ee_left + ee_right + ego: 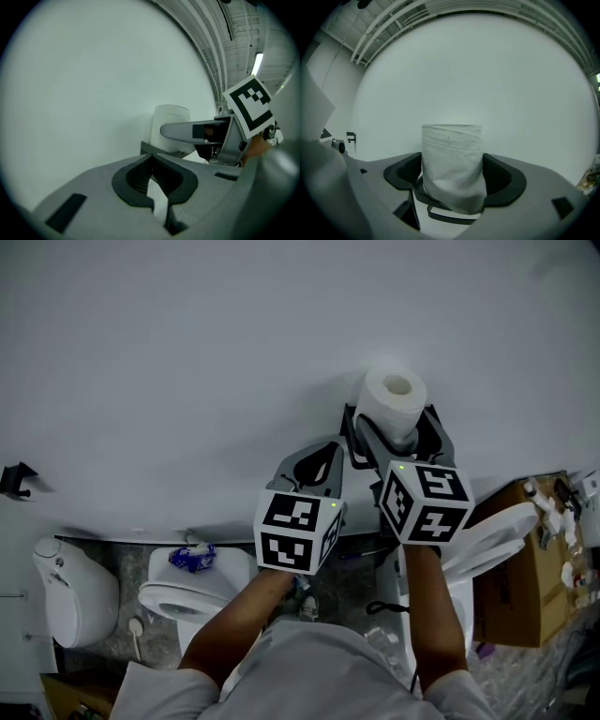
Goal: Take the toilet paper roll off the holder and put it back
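Toilet paper roll (396, 399) is off the wall and upright in the right gripper (395, 434), core hole facing up. The jaws clamp its lower half from both sides, and the paper is pinched in and creased where the dark pads (502, 180) bite. The upper half stands clear above the jaw edges.

The white wall (187, 352) behind the roll is bare and wide on all sides, with plenty of room to swing. A small black wall bracket (17, 479) sits far to the left, well apart from the roll; I can't tell whether it is the holder.

Left gripper (321, 463) is just beside the right one and slightly lower. Its jaws are closed tip to tip with nothing between them, and it doesn't touch the roll.

Lower in the head view:
- white toilet (183, 594) with a blue crumpled item (192, 557) on top
- another white fixture (70, 589) at the left edge
- raised toilet seat (489, 532) at right
- cardboard box (520, 563) beside it
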`<state>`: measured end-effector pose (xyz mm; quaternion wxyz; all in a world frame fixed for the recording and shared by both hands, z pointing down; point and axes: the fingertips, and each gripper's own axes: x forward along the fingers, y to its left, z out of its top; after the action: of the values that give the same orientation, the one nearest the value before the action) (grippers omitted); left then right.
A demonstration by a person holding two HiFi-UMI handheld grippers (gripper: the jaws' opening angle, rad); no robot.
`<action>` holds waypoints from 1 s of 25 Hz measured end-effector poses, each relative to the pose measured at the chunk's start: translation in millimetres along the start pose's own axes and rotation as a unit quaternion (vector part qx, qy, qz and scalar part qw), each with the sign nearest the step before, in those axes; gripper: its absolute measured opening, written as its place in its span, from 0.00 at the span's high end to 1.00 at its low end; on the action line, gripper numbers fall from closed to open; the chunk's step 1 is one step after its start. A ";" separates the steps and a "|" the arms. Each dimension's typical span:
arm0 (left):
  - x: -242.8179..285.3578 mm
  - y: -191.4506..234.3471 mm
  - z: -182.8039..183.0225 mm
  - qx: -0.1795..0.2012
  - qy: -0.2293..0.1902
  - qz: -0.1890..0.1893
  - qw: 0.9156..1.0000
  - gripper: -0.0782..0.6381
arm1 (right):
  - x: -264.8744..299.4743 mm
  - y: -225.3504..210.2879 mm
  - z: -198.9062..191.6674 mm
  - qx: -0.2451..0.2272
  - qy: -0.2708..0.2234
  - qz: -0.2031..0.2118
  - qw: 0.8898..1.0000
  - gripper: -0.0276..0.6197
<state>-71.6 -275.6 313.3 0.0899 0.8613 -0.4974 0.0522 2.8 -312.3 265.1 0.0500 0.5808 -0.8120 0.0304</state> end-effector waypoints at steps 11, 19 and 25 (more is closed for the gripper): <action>-5.4 -16.9 -3.5 0.001 0.001 0.005 1.000 0.89 | -19.1 -3.9 -3.8 0.002 -0.001 0.015 1.000 0.34; -9.4 -35.5 -5.9 0.003 0.001 0.007 1.000 0.89 | -37.2 -9.1 -10.1 0.003 0.001 0.028 1.000 0.34; -13.8 -49.5 -6.9 0.006 0.001 0.007 1.000 0.89 | -49.7 -7.4 -14.5 0.000 0.005 0.041 0.999 0.34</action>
<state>-35.6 -238.3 312.5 0.0848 0.8583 -0.5028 0.0573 26.4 -266.5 273.6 0.0533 0.5468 -0.8348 0.0353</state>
